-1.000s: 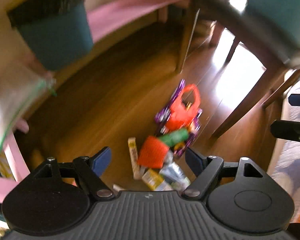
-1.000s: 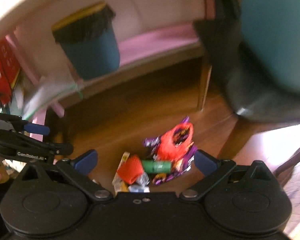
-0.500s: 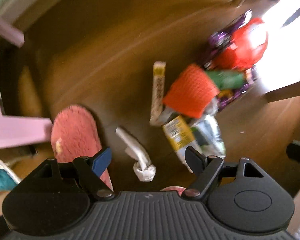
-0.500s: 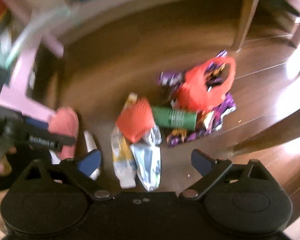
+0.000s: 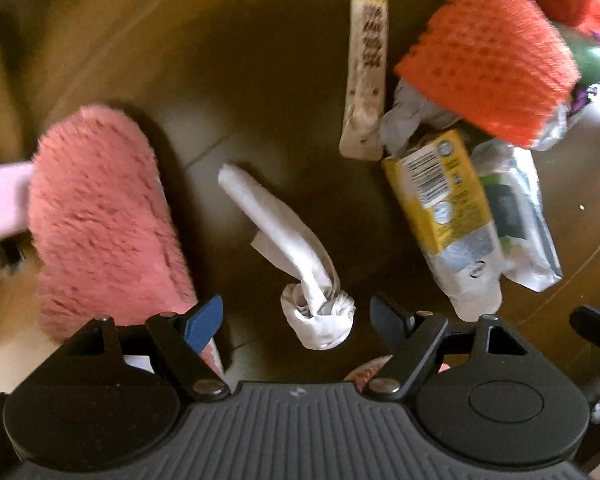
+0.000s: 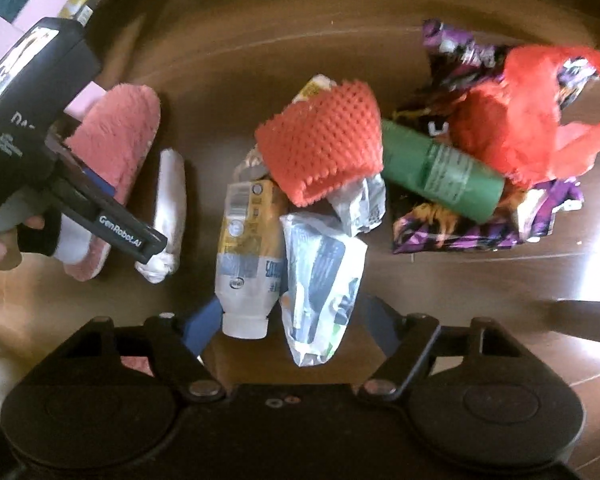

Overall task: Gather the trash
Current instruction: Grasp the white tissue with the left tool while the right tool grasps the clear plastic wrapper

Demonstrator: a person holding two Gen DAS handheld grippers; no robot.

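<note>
Trash lies on the brown wooden floor. My left gripper [image 5: 296, 316] is open, its fingers on either side of the knotted end of a white twisted paper wad [image 5: 300, 256], seen also in the right wrist view [image 6: 168, 216]. My right gripper [image 6: 288, 320] is open around the near ends of a yellow-labelled plastic bottle [image 6: 248, 248] and a silver pouch [image 6: 320, 276]. Behind them lie an orange foam net [image 6: 324, 152], a green can [image 6: 440, 168], a red plastic bag [image 6: 532, 120] and purple wrappers [image 6: 460, 228]. A long white wrapper [image 5: 366, 64] lies beyond the wad.
A pink fluffy slipper [image 5: 100, 216] lies left of the wad, also in the right wrist view [image 6: 116, 140]. Pink furniture [image 6: 40, 4] stands at the far left. The left gripper's body [image 6: 60, 160] shows at the left in the right wrist view.
Both grippers have dropped from a high view of the room down close to the floor. The left now straddles the white wad, the right the bottle and pouch.
</note>
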